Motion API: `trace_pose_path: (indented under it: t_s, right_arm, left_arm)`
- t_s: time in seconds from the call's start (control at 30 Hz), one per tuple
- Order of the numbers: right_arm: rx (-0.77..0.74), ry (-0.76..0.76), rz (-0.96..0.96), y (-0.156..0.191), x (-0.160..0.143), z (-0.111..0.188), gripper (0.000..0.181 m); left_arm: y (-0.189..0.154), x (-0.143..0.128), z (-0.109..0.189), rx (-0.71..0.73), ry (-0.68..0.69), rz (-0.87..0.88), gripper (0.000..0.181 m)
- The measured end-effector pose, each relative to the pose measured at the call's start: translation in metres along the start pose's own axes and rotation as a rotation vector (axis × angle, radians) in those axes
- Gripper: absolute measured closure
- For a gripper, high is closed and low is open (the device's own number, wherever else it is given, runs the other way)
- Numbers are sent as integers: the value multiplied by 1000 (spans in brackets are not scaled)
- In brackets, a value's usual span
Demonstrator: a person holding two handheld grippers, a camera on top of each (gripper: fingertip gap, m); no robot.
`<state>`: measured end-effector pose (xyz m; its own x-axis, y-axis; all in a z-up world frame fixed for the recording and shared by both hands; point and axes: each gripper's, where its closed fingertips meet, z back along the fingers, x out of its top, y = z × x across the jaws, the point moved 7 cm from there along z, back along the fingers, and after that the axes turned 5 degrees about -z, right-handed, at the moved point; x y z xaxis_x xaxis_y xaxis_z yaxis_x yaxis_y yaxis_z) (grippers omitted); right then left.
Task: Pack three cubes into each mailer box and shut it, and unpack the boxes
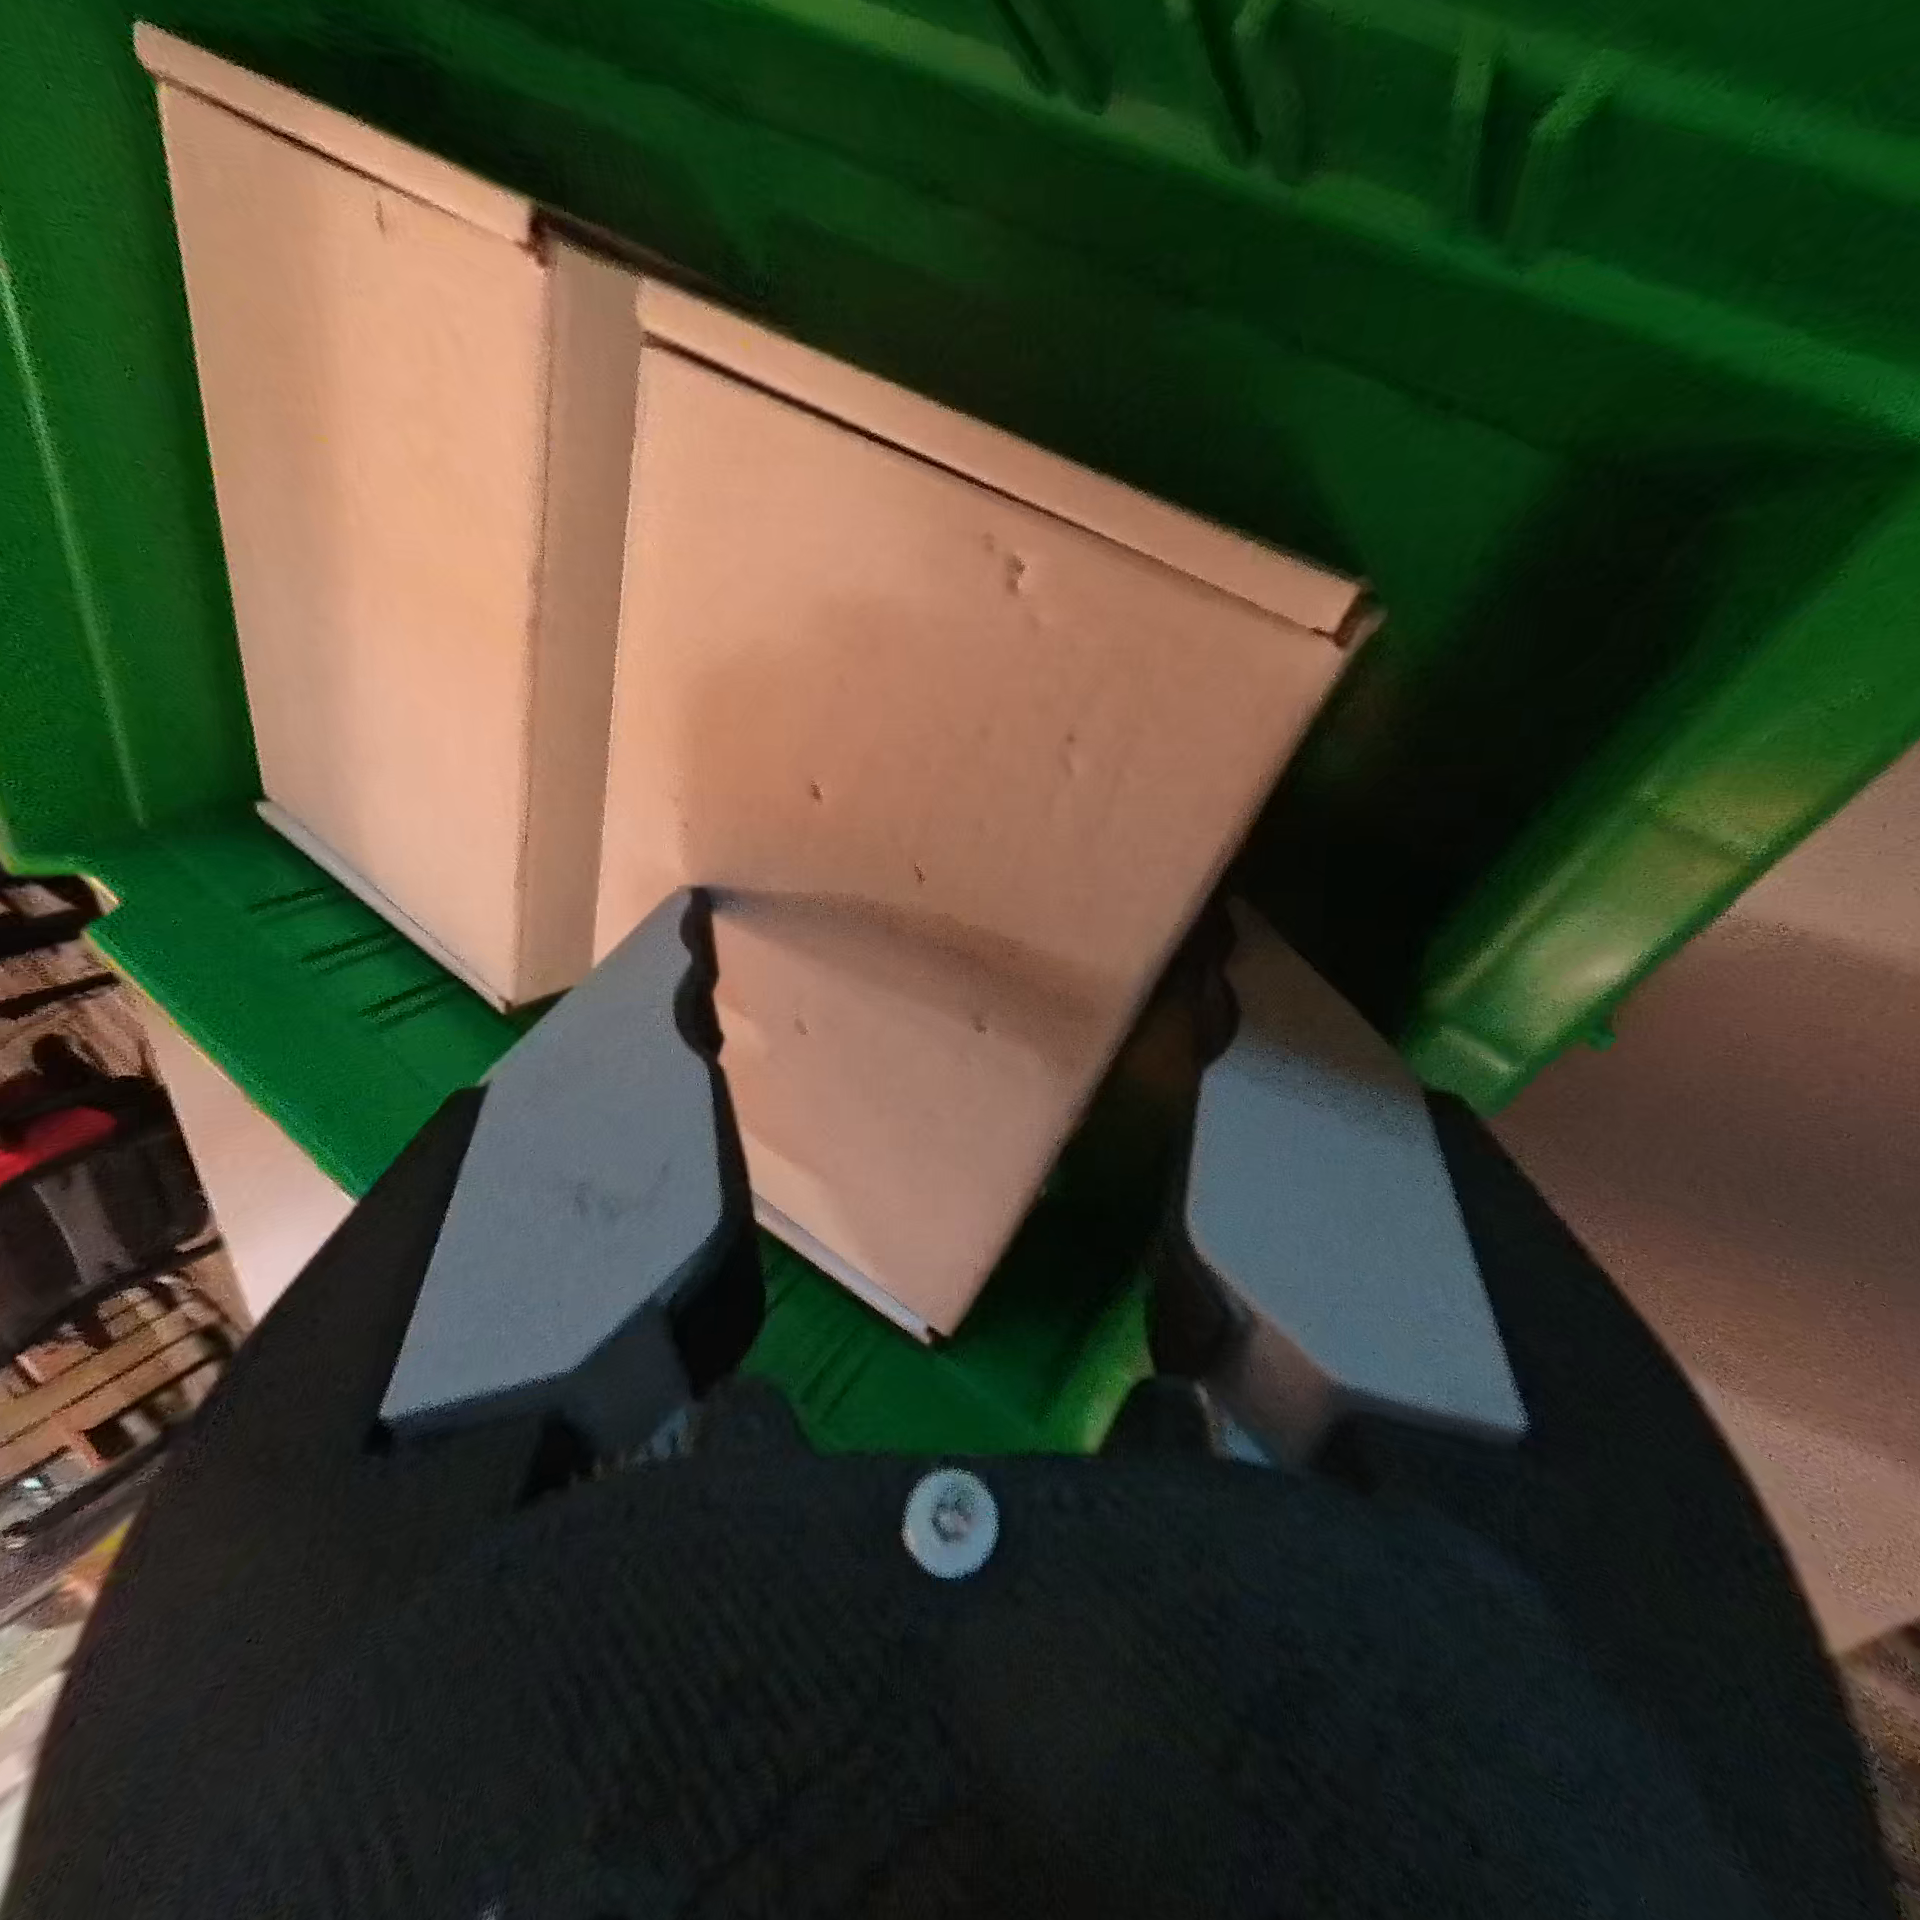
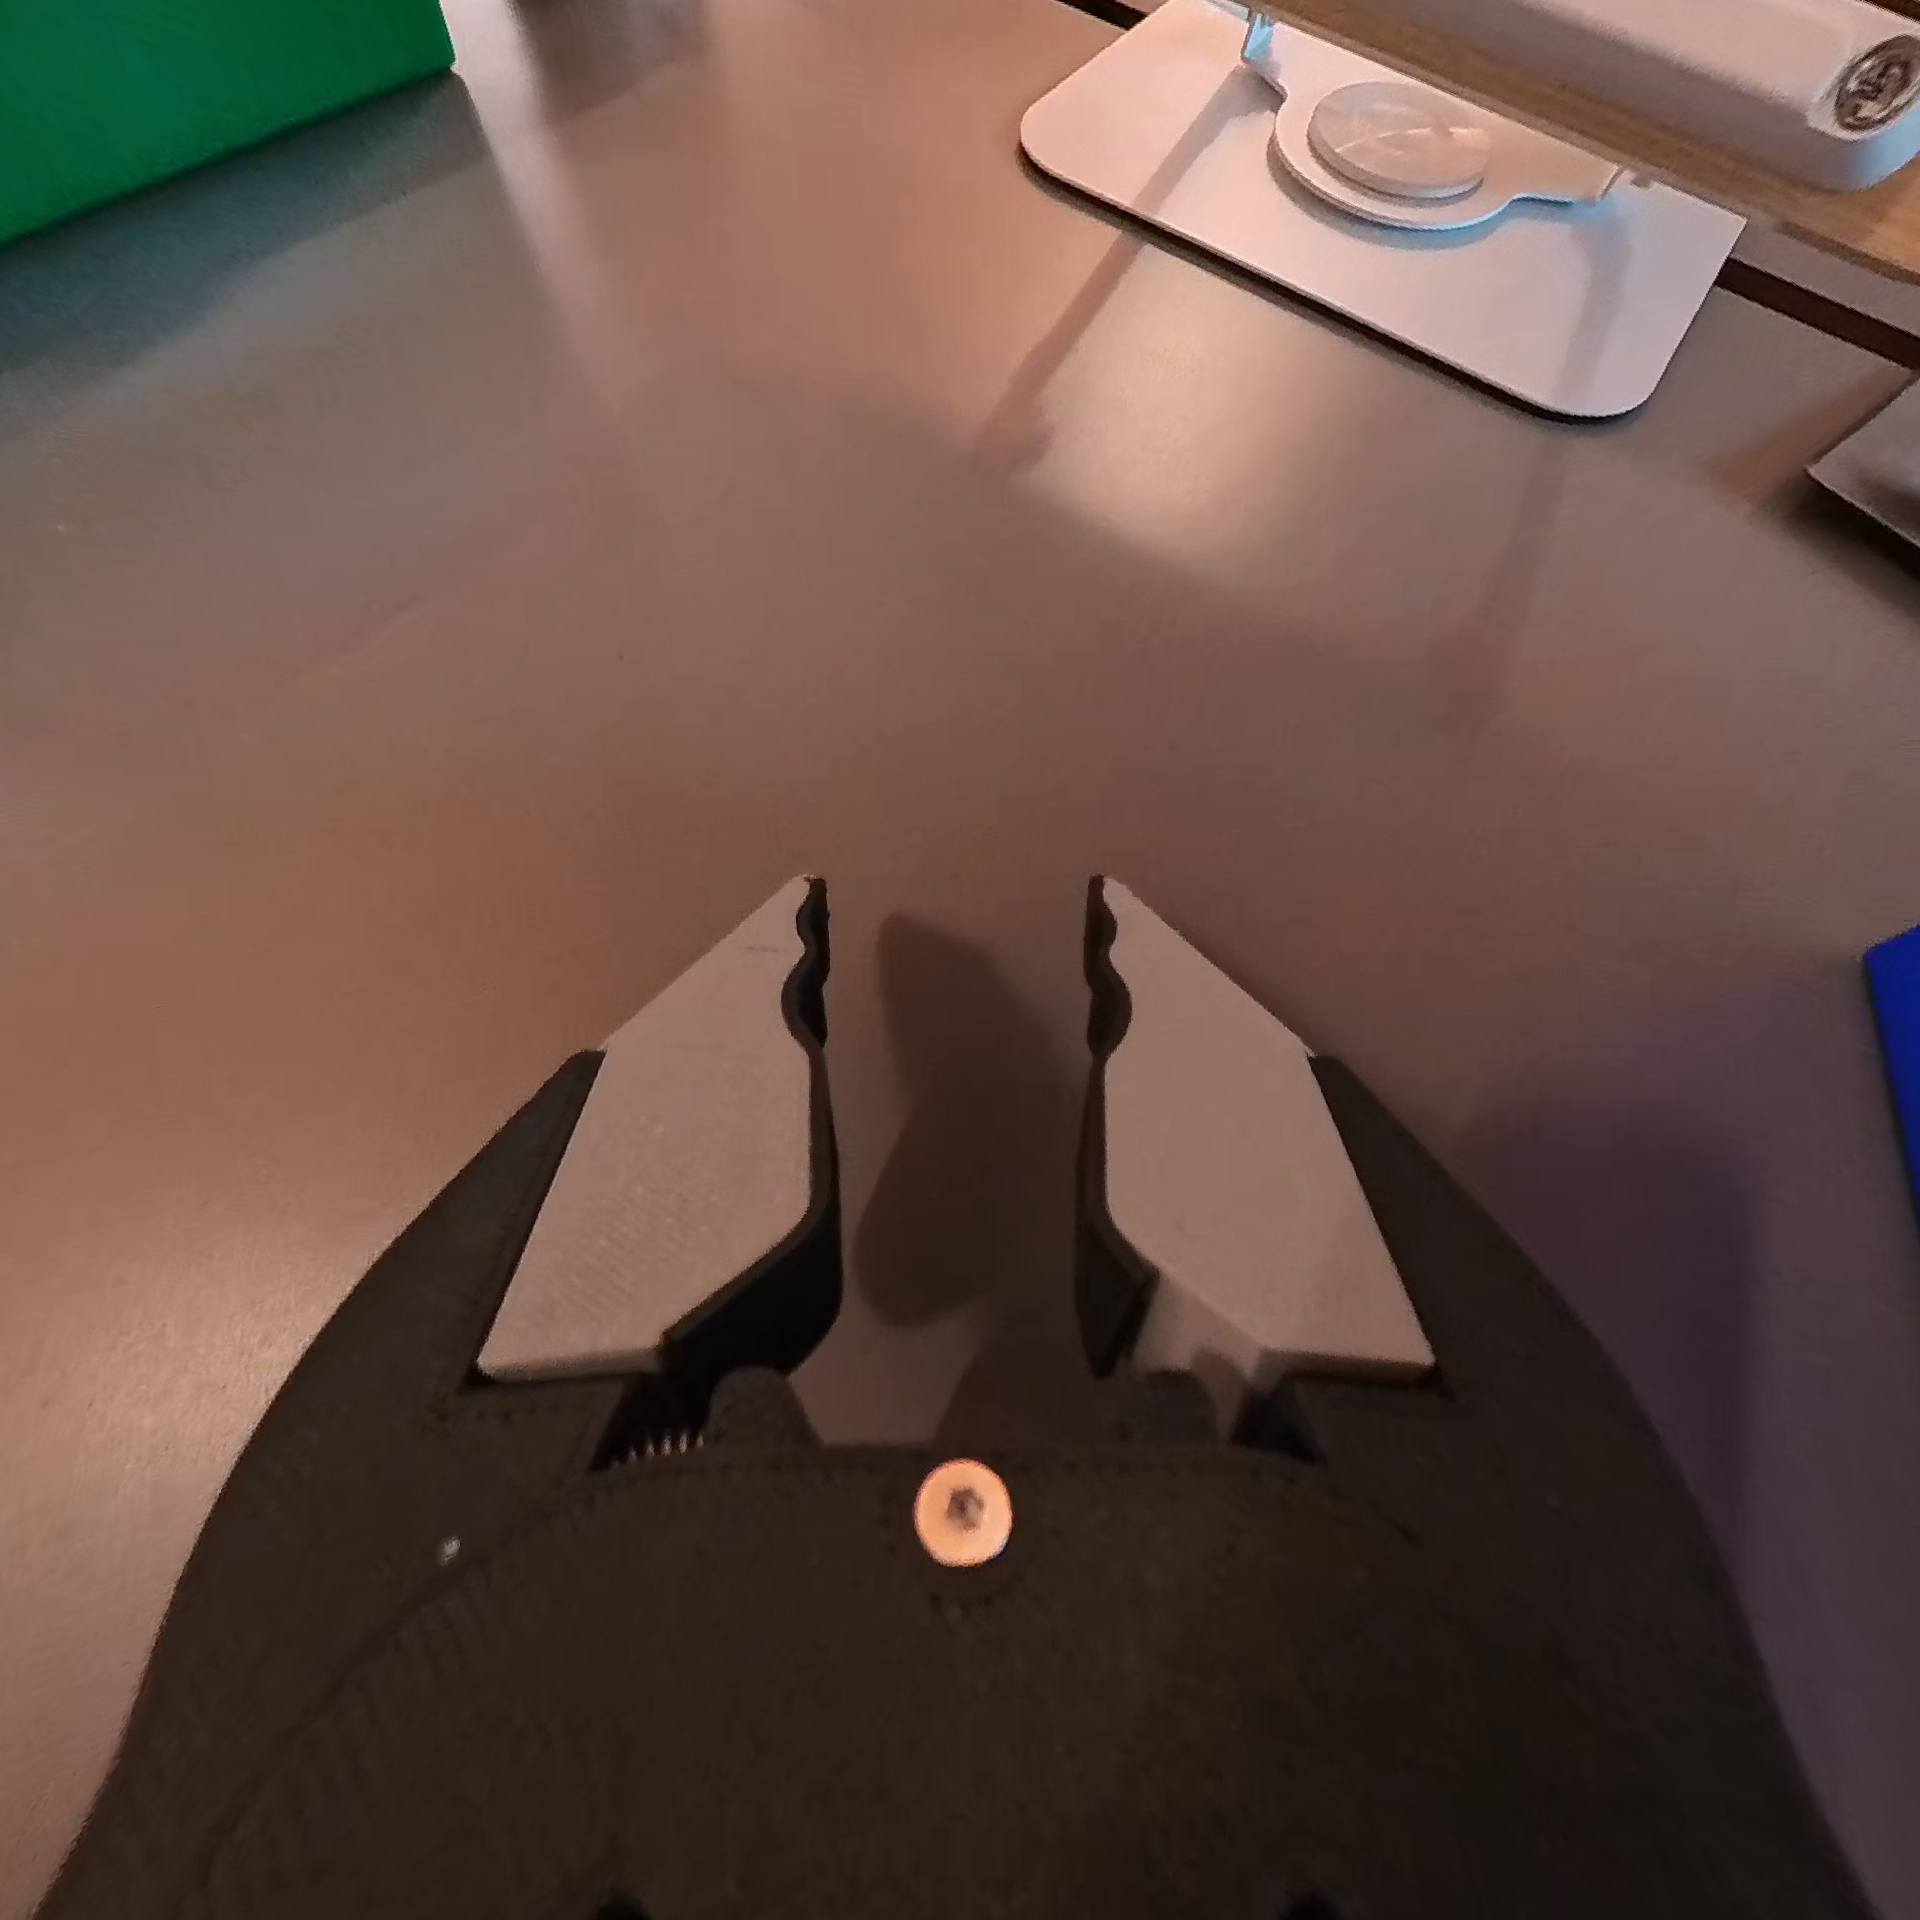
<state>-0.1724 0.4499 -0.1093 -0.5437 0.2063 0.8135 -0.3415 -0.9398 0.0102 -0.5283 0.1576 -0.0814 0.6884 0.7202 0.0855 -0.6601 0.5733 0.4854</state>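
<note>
Two closed cardboard mailer boxes sit in a green bin. The far one lies flat at the left. The near one overlaps it and looks raised and tilted. My left gripper straddles the near box's end, one finger on each side, and seems closed on it. My right gripper hovers over the bare brown table with its jaws apart and nothing between them. No cubes are visible.
In the right wrist view a corner of the green bin is at the top left. A white stand base sits at the top right. A blue object pokes in at the right edge. Clutter lies beyond the table at the left. The gap from one gripper's tips to the other's is roughly 45 cm. About 20 cm separates my right fingertips from the blue object.
</note>
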Motion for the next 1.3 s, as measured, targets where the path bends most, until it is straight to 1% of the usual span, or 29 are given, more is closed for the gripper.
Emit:
trace_pose_path:
  t_s: [0.13, 0.17, 0.2, 0.27, 0.3, 0.37, 0.4, 0.43, 0.5, 0.53, 0.6, 0.67, 0.73, 0.83, 0.9, 0.97, 1.0, 1.03, 1.1, 1.2, 1.3]
  right_arm:
    - [2, 10, 5, 1, 0, -1, 134]
    - [2, 11, 7, 1, 0, -1, 134]
    - [2, 12, 9, 1, 0, -1, 134]
    - [1, 11, 12, 1, 0, -1, 134]
    - [0, 9, 14, 1, 0, -1, 135]
    - [-1, 6, 16, 2, 0, -1, 135]
    - [-1, 4, 16, 2, 0, -1, 135]
    - [-1, 3, 16, 2, 0, 0, 135]
    - [0, 7, 16, 2, 0, -1, 135]
    - [0, 10, 17, 2, -1, -1, 135]
    - [-4, 9, 21, 2, 0, -1, 136]
    - [-5, 3, 23, 2, 0, 0, 136]
    - [-2, 2, 22, 2, 0, 0, 136]
    - [0, -1, 20, 2, 0, 0, 136]
    - [6, -2, 17, 3, 0, 1, 136]
    - [5, -3, 17, 3, 0, 1, 136]
    - [4, -4, 18, 3, 0, 1, 136]
    - [4, -2, 18, 3, 0, 1, 136]
    - [5, 2, 18, 3, 0, 0, 135]
    - [6, 14, 19, 4, -1, -1, 136]
    - [2, 21, 24, 4, -1, -2, 137]
  left_arm:
    - [4, 3, -4, 20, 36, -77, 91]
    - [3, 4, -3, 25, 48, -90, 93]
    - [3, 4, -1, 35, 56, -120, 99]
    - [6, 3, 9, 53, 66, -156, 116]
    - [8, 2, 15, 33, 73, -159, 122]
    - [12, 4, 32, -12, 70, -161, 150]
    - [16, 6, 42, -32, 61, -159, 170]
    - [21, 9, 53, -45, 47, -146, 181]
    - [28, 17, 69, -83, 31, -118, 181]
    - [33, 19, 73, -62, 53, -122, 181]
    - [35, 19, 74, -35, 130, -160, 181]
    - [28, 18, 67, -63, 207, -185, 180]
    - [22, 18, 53, -26, 232, -203, 143]
    - [12, 17, 25, 48, 220, -223, 111]
    - [9, 11, 6, 80, 226, -227, 100]
    - [11, 5, -13, 107, 237, -213, 94]
    - [15, 4, -18, 152, 227, -230, 93]
    - [18, 4, -19, 151, 204, -248, 93]
    - [23, 6, -22, 146, 202, -253, 95]
    - [30, 8, -20, 75, 231, -291, 96]
    - [40, 11, -9, -84, 250, -299, 96]
